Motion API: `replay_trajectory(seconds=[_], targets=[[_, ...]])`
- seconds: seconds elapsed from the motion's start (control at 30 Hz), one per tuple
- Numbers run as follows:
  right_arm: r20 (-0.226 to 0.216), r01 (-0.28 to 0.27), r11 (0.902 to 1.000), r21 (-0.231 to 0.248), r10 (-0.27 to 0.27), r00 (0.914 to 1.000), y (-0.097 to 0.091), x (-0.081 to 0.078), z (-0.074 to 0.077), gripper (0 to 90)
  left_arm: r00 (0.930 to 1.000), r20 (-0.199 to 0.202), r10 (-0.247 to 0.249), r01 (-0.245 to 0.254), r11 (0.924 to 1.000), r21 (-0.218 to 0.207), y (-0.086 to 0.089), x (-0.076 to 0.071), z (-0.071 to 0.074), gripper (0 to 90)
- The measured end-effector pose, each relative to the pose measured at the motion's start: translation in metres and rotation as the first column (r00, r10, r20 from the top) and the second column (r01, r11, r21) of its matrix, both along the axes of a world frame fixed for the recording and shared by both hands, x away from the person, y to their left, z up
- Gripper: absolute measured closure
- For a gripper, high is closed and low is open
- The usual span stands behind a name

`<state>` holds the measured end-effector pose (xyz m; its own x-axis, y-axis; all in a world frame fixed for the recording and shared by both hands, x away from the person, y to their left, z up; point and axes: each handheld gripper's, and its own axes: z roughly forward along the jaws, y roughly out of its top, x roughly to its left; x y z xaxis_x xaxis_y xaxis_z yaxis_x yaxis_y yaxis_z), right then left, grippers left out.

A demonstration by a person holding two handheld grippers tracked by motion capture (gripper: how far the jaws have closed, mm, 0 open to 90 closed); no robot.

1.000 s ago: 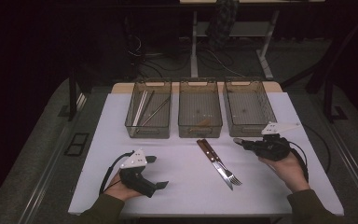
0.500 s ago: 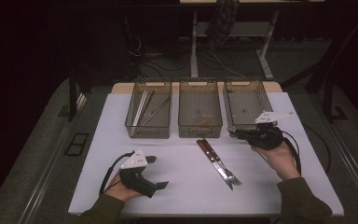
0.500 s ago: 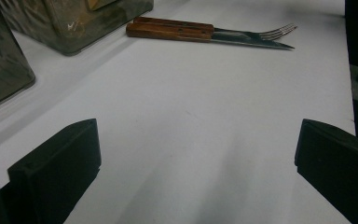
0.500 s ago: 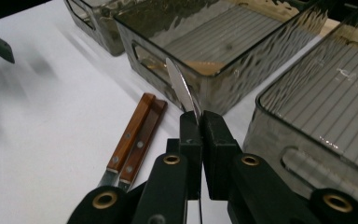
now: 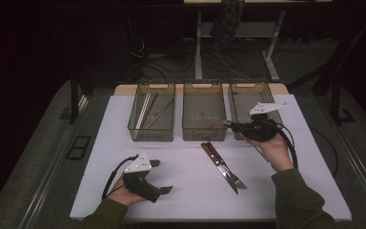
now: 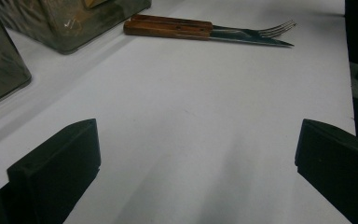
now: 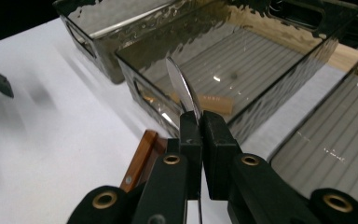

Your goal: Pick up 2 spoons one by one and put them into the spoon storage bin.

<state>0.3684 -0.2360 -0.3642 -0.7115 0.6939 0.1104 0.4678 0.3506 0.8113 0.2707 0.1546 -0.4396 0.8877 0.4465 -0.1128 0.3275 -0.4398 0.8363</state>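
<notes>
The right claw (image 7: 199,123) is clamped shut on a thin, shiny metal utensil (image 7: 182,91) whose narrow rounded end sticks up out of the two black pads; what kind of utensil it is cannot be told from this edge-on look. In the high view the right claw (image 5: 229,125) hangs above the white worktop (image 5: 100,143), at the front rim of the right-hand clear smoky plastic bin (image 5: 252,90), with its tip pointing toward the middle clear smoky plastic bin (image 5: 204,110). In the right gripper view the utensil's tip stands in front of the near wall of a clear bin (image 7: 242,56) with a ribbed floor.

The left claw (image 5: 164,176) rests low on the worktop near the front left, held by the person's left hand (image 5: 124,195). Its jaws stand wide apart with nothing between them; in the left gripper view the bare white surface shows between the two black pads (image 6: 56,163).

Between the two hands, in front of the middle bin, a wooden-handled knife (image 5: 219,164) and a wooden-handled fork (image 5: 228,172) lie side by side on the worktop, touching along their length, handles toward the bins and tips toward the person. The left gripper view shows the pair well ahead of its jaws.

The left-hand clear smoky plastic bin (image 5: 164,86) holds several long, thin metal pieces (image 5: 150,112) lying lengthwise. The three bins stand in a row, just beside one another, at the far edge of the worktop.
</notes>
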Motion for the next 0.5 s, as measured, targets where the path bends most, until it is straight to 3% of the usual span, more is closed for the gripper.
replay_trajectory(seconds=[0.5], targets=[[0.003, 0.019, 0.9996, 0.023, -0.019, 0.9998, 0.027, 0.03, 0.015, 86.7, 1.0, -0.004, 0.002, -0.002, 1.0, 0.006, -0.002, 0.001, -0.002, 0.0]])
